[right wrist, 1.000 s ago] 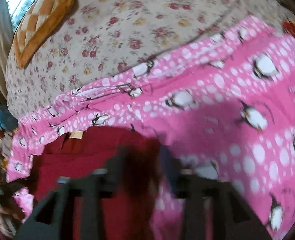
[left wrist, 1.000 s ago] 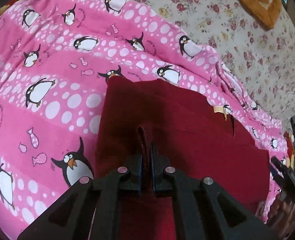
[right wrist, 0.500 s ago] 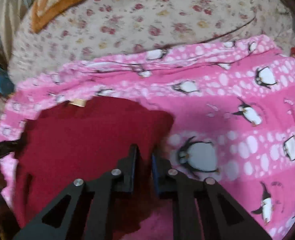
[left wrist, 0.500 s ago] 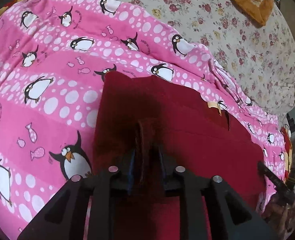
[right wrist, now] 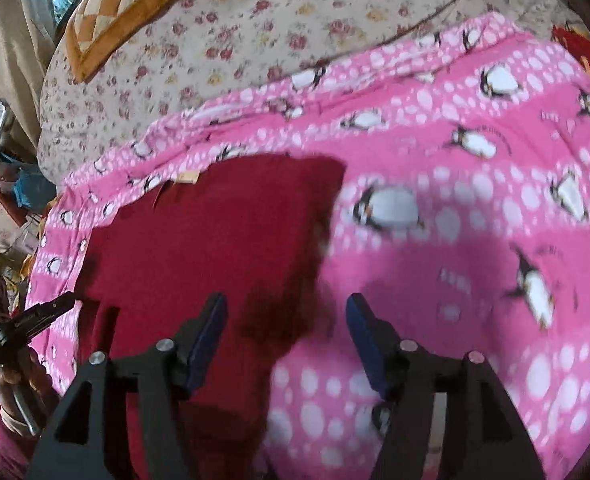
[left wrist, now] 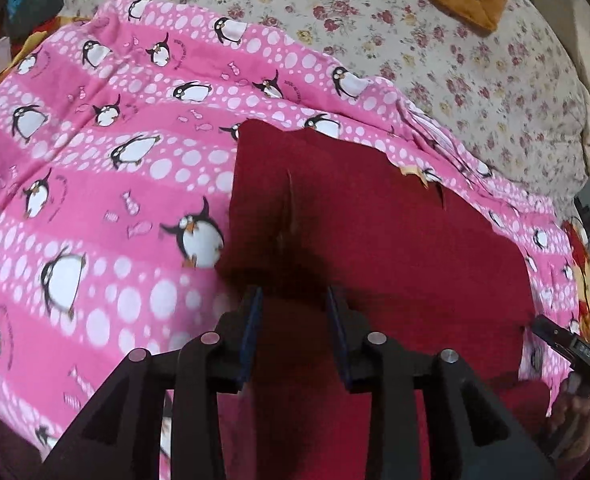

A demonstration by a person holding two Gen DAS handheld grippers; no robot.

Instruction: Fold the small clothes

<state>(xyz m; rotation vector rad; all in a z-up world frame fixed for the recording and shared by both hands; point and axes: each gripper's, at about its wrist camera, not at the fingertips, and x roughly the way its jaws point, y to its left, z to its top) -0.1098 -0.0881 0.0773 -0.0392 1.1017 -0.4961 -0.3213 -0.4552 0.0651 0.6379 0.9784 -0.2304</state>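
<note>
Both jaws are now parted: left gripper (left wrist: pixel 295 304) and right gripper (right wrist: pixel 287 316), clamped on cloth a second ago, are seen released. Red garment (left wrist: pixel 375 240) is left lying flat on the penguin blanket (left wrist: pixel 95 200). This fold is judged laid down; regrasp is next.

Left gripper (left wrist: pixel 295 300) and right gripper (right wrist: pixel 287 312) fingers spread

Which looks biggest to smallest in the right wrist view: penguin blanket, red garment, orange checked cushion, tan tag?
1. penguin blanket
2. red garment, though it lies closer to the camera
3. orange checked cushion, farther back, so its true size is unsure
4. tan tag
</note>
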